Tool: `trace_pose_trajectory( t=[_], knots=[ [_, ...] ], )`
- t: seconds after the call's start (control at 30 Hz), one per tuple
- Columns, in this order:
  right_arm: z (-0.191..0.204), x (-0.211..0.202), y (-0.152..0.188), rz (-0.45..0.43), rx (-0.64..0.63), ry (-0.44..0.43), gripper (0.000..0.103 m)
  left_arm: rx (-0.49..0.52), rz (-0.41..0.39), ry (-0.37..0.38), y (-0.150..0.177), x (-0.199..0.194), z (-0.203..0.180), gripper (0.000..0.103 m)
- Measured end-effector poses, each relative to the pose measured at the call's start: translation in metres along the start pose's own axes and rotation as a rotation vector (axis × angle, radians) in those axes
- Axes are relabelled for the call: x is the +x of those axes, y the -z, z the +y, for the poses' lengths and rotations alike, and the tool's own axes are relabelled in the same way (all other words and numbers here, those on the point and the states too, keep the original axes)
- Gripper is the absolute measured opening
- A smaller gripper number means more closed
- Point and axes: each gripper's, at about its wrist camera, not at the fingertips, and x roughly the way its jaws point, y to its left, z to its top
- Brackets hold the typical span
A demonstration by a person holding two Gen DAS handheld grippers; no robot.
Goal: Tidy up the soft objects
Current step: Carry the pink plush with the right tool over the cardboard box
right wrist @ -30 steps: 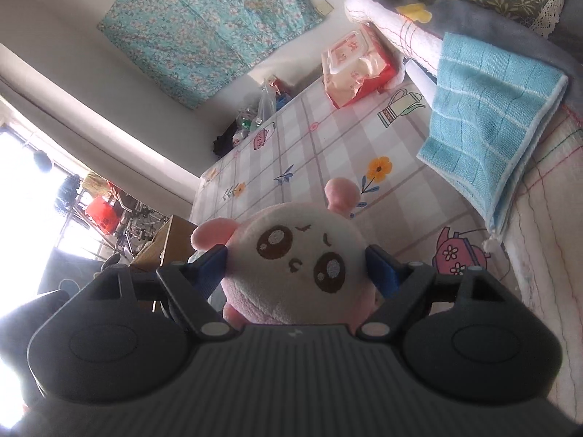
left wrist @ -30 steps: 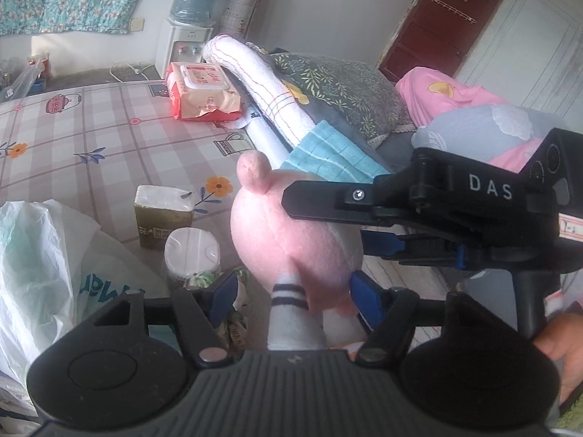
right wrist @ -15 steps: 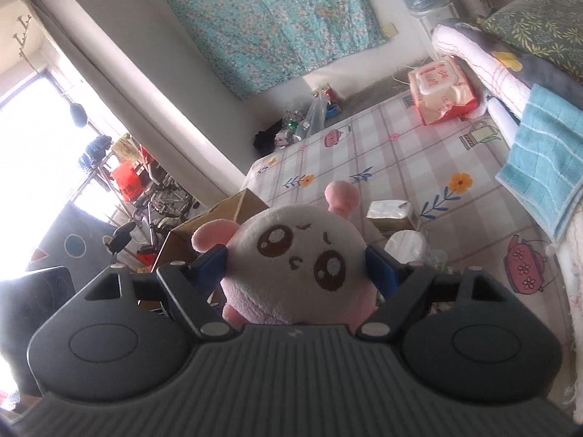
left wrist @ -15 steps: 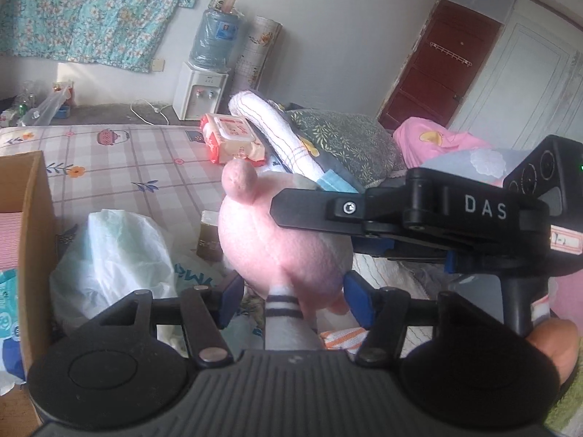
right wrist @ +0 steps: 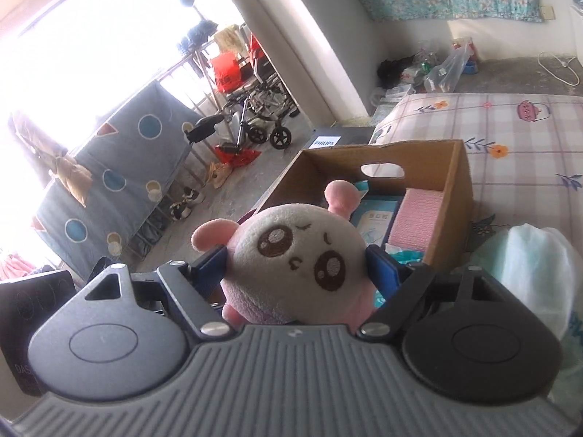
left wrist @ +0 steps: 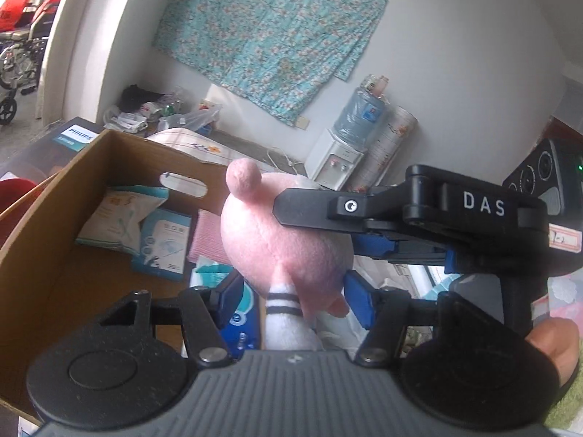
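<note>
A: Which markings are legible from my left camera?
B: "DAS" in white on my right gripper (left wrist: 368,251) body; "PHILIPS" on the dark box (left wrist: 74,134).
A: From my right camera?
B: "PHILIPS" on that box's white label; other print unreadable.

a pink plush toy (right wrist: 298,266) with a cream face, brown embroidered eyes and stubby pink ears is held in the air, its head squeezed on both sides by blue pads. seen from behind, the toy (left wrist: 288,247) shows a rounded pink back and a white limb with two dark stripes hanging down. it hangs beside an open cardboard box (right wrist: 452,196) on the bed, which holds packets and a pink folded cloth.
</note>
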Motion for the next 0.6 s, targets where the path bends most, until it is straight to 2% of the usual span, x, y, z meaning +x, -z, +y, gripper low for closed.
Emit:
trace_pose_trajectory(
  t=[0.17, 0.3, 0.53, 0.6],
  knots=[
    [0.023, 0.07, -0.007, 0.119, -0.042, 0.052, 0.081, -0.052, 0.006, -0.108, -0.01, 0.002, 0.047, 0.061],
    [0.024, 0.118, -0.003, 0.205, -0.065, 0.127, 0.081, -0.087, 0.02, -0.153, -0.008, -0.007, 0.076, 0.061],
    [-0.002, 0.178, 0.004, 0.31, -0.058, 0.254, 0.083, -0.11, 0.044, -0.178, -0.006, -0.012, 0.098, 0.061],
    [-0.006, 0.19, 0.006, 0.338, -0.055, 0.262, 0.085, -0.11, 0.049, -0.177, -0.006, -0.013, 0.101, 0.061]
  ],
)
